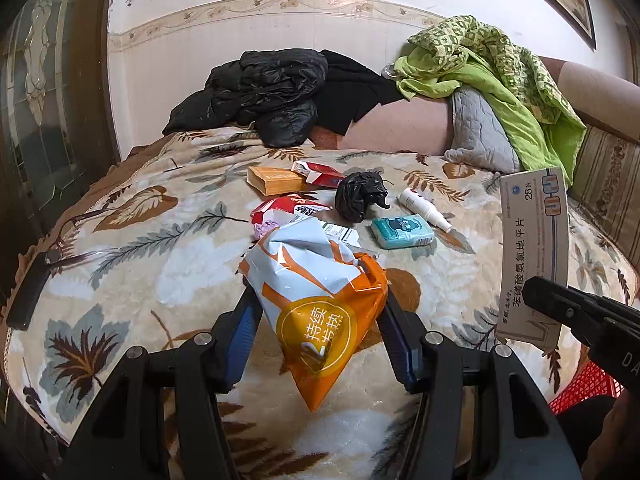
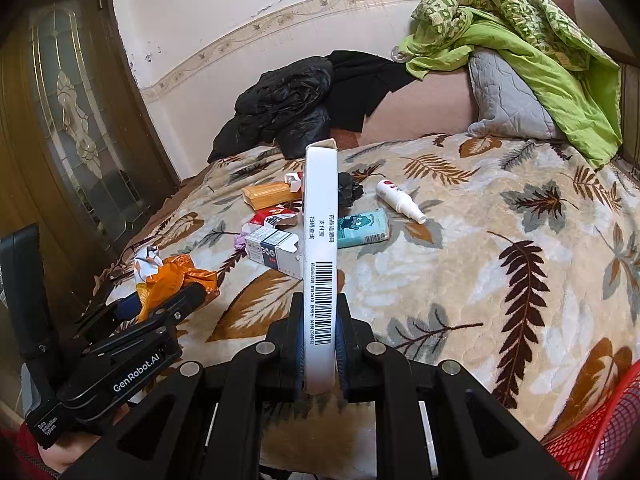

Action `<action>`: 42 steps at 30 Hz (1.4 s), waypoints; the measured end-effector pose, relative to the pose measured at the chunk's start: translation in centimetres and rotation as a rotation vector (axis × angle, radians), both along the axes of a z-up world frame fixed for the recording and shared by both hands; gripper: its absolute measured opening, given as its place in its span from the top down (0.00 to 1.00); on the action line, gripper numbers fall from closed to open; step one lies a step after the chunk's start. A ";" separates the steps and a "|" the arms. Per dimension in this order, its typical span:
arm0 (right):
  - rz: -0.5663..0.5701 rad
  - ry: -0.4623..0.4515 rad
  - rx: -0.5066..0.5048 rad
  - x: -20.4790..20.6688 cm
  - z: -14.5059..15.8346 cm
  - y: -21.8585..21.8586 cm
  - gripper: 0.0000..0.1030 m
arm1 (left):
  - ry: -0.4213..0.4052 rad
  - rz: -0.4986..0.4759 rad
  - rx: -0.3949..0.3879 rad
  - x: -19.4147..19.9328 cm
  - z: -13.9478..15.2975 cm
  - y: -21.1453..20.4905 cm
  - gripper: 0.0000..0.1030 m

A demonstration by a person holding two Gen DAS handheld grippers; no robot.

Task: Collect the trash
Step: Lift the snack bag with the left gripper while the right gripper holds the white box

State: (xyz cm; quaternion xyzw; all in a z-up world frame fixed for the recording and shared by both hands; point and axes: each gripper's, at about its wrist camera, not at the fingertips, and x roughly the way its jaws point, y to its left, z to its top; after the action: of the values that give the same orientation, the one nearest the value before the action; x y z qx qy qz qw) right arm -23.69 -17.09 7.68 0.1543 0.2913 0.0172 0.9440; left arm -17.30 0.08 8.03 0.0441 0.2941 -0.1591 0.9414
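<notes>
Right wrist view shows the right claw clamped on a flat white cardboard medicine box, the red plastic basket at four o'clock (barely visible), while the left claw pinches a slippery orange-and-white plastic wrapper that could slide free.

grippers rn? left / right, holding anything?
Left gripper: closed on the orange and white plastic bag.
Right gripper: shut on the white medicine box, held edge-on.
</notes>
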 end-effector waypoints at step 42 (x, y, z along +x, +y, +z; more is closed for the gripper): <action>0.013 -0.003 0.011 0.0 0.0 0.7 0.87 | -0.004 -0.005 0.018 0.0 -0.1 -0.4 0.45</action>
State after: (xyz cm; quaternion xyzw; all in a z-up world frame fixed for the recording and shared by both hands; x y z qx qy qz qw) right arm -23.74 -16.43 7.67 0.1574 0.2909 0.0253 0.9434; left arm -17.27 -0.30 7.94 0.0537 0.2937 -0.1587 0.9411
